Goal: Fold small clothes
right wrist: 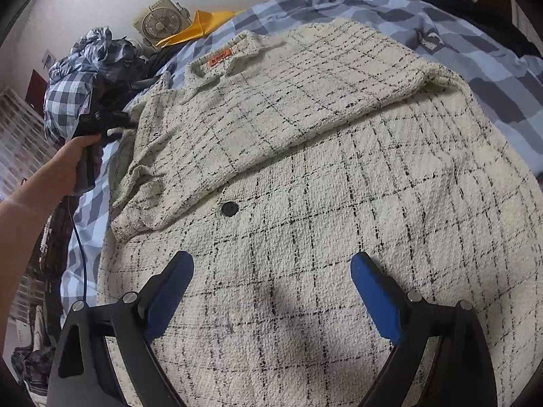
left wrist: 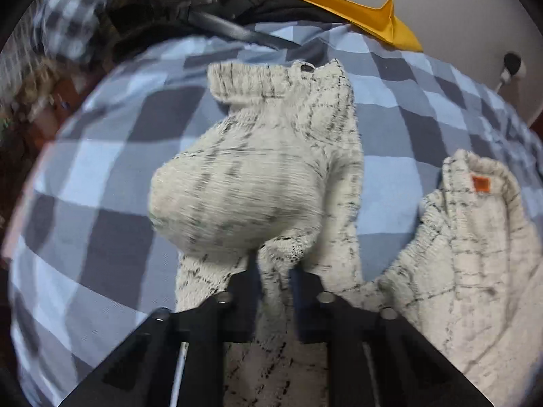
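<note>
— Checked bedding [right wrist: 424, 17] in blue and grey covers the bed, with a small fan [right wrist: 157, 22] and a yellow sheet [left wrist: 359, 13] at the far edge.

— And the shirt?

— A cream shirt [right wrist: 305, 176] with thin black checks lies spread on the bed, orange label [right wrist: 220, 57] at the collar, one side folded across the front beside a black button [right wrist: 230, 209].

— The left hand-held gripper [left wrist: 275, 271]?

— Pressed together, pinching a bunch of the shirt's cloth; a sleeve bulges just beyond its fingers.

— The right hand-held gripper [right wrist: 271, 271]?

— Spread wide over the shirt's lower front, nothing between its blue pads [right wrist: 373, 288].
</note>
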A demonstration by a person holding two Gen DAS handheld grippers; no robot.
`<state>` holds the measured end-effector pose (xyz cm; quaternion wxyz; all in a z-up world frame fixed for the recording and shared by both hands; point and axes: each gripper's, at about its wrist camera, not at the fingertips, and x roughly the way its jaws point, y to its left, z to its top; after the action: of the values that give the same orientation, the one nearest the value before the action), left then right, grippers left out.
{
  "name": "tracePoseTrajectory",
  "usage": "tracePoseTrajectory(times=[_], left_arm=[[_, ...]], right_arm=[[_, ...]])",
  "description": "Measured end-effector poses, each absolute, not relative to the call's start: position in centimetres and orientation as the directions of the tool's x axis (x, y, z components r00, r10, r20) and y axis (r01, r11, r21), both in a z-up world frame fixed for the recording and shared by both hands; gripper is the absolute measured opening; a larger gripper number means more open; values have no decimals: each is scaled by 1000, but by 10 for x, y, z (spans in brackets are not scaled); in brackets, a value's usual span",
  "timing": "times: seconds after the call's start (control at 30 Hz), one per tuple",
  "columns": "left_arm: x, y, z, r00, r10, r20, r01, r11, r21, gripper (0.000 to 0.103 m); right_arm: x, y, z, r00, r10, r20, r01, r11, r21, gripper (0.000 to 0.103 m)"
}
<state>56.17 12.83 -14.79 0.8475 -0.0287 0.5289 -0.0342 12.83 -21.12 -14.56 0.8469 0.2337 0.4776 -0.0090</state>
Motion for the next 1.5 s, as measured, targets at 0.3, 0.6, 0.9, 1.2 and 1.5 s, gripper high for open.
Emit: tracePoseTrajectory(times=[0.3, 0.6, 0.9, 1.2, 1.5], left_arm=[[463, 162, -29, 738, -354, -574, 197, 927, -318, 6], [314, 82, 47, 524, -669, -527, 571, 735, -366, 7], [169, 88, 55, 750, 31, -661, 21, 997, 71, 9], [78, 107, 25, 739, -64, -671, 52, 998, -37, 10], [85, 167, -27, 665, -21, -747, -107, 987, -123, 10]], right_arm=[[125, -207, -139, 563, 215, -798, 211, 896, 390, 92], [116, -216, -118, 623, 241, -744, 198, 872, 448, 92], [115, -233, -109, 660, 244, -711, 242, 826, 508, 92], [115, -220, -107, 645, 274, -713, 182, 851, 492, 92], [117, -182, -109, 579, 324, -748, 16, 913, 407, 92]])
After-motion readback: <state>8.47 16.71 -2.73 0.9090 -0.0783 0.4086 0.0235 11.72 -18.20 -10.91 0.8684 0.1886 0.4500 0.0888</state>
